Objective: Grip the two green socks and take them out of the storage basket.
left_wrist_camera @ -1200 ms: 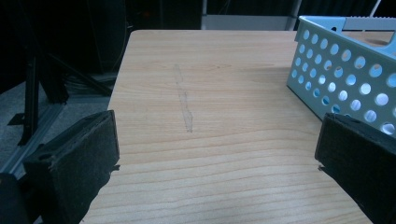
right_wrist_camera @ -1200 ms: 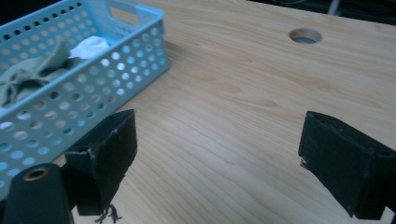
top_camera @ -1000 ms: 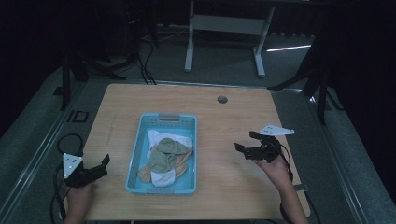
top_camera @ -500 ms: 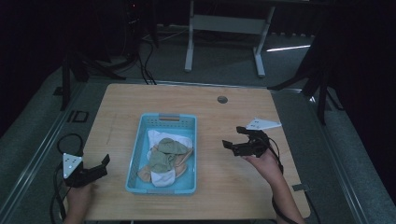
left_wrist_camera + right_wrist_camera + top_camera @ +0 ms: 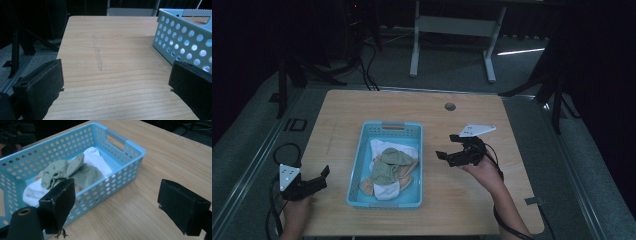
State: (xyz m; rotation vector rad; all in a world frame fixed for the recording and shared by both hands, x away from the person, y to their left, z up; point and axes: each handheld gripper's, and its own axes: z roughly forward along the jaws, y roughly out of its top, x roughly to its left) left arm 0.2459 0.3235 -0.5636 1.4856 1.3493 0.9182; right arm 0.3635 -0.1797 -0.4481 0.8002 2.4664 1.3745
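Observation:
A light blue perforated basket [image 5: 392, 125] sits at the middle of the wooden table [image 5: 512, 200]. In it lie a green sock [image 5: 389, 167], a white sock [image 5: 379, 147] and a tan piece [image 5: 367, 186]. My left gripper [image 5: 322, 177] rests open near the front left corner, left of the basket, nothing between its jaws. My right gripper [image 5: 446, 146] hovers open just right of the basket, jaws pointing toward it. In the right gripper view, the gripper [image 5: 117, 205] faces the basket [image 5: 125, 147] with green sock [image 5: 72, 171] and white sock [image 5: 96, 157]. The left gripper [image 5: 116, 85] sees the basket wall [image 5: 185, 37].
A round cable hole [image 5: 450, 106] is in the table's far edge. A black cable [image 5: 282, 150] loops off the left side. A grey desk frame [image 5: 452, 30] stands on the floor beyond the table. Bare wood lies right of the basket.
My right gripper has moved left, from near the table's right edge toward the basket's right wall. The left gripper has stayed put.

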